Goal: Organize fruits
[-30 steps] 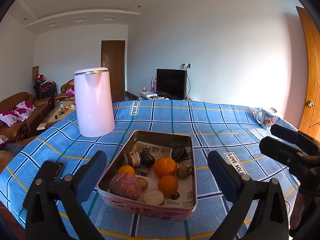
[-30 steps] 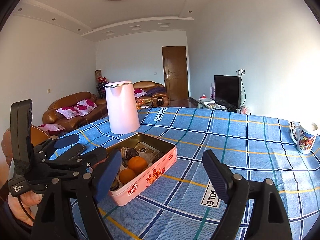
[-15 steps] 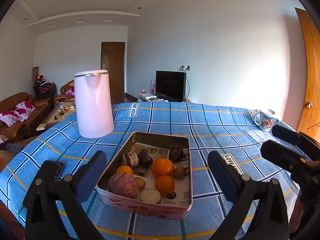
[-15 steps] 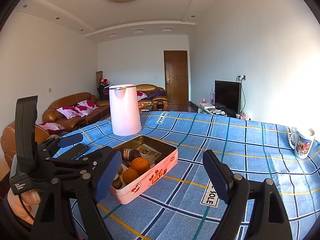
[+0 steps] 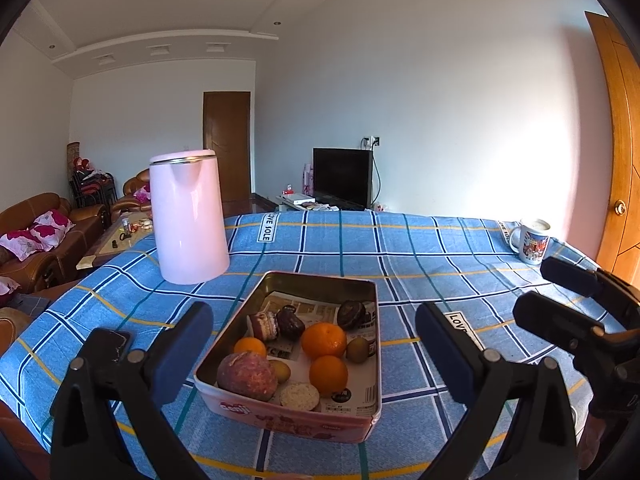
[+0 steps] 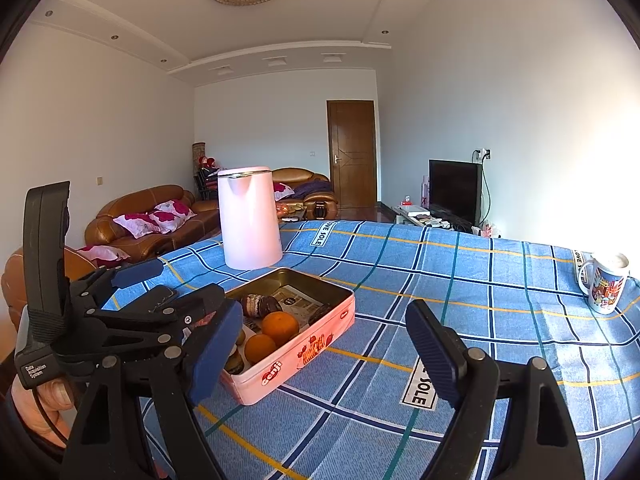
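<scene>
A pink tin box (image 5: 308, 416) stands on the blue checked tablecloth. It holds oranges (image 5: 323, 340), a reddish round fruit (image 5: 246, 376), small brown fruits and wrapped snacks. My left gripper (image 5: 312, 344) is open and empty, held just in front of the box. My right gripper (image 6: 320, 344) is open and empty, to the right of the box (image 6: 296, 356). The left gripper (image 6: 160, 308) shows at the left of the right wrist view, and the right gripper (image 5: 568, 300) at the right edge of the left wrist view.
A tall pink kettle (image 5: 187, 216) stands behind the box at the left. A printed mug (image 5: 532, 240) stands at the table's far right corner. A dark phone (image 5: 114, 340) lies on the cloth near the left edge. Sofas, a TV and doors lie beyond.
Both views have tilted up slightly, so the box sits a little lower in the left wrist view. Both grippers stay open and nothing on the table has moved.
</scene>
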Demonstrator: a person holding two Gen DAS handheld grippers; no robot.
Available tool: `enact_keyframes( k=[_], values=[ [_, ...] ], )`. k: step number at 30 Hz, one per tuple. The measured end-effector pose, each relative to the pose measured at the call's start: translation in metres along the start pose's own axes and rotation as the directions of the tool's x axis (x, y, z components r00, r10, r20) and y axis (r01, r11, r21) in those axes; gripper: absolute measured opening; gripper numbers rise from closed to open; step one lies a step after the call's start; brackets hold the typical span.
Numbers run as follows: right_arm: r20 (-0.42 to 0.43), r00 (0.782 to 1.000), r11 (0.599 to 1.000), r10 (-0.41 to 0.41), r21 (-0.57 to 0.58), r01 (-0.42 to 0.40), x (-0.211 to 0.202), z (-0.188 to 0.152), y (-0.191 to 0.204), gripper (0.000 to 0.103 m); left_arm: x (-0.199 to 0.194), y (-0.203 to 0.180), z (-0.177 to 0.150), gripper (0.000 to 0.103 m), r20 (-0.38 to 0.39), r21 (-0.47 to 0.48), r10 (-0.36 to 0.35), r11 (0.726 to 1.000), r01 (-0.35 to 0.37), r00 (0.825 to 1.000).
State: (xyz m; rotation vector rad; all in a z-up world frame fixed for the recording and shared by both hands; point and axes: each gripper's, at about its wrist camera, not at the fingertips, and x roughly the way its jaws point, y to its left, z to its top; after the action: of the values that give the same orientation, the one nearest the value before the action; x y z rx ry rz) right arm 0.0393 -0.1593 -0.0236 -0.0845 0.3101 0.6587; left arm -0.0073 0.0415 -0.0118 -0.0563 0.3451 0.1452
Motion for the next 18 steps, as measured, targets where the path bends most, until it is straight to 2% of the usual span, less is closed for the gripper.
enact_keyframes(
  k=[18],
  values=[
    [-0.022, 1.0, 1.0, -0.009, 0.002, 0.009, 0.0017, -0.0044, -0.0051, 0.085, 0.0048, 0.001, -0.003, 0.103, -0.015, -0.009, -0.015, 1.0, 0.015, 1.0]
  ],
)
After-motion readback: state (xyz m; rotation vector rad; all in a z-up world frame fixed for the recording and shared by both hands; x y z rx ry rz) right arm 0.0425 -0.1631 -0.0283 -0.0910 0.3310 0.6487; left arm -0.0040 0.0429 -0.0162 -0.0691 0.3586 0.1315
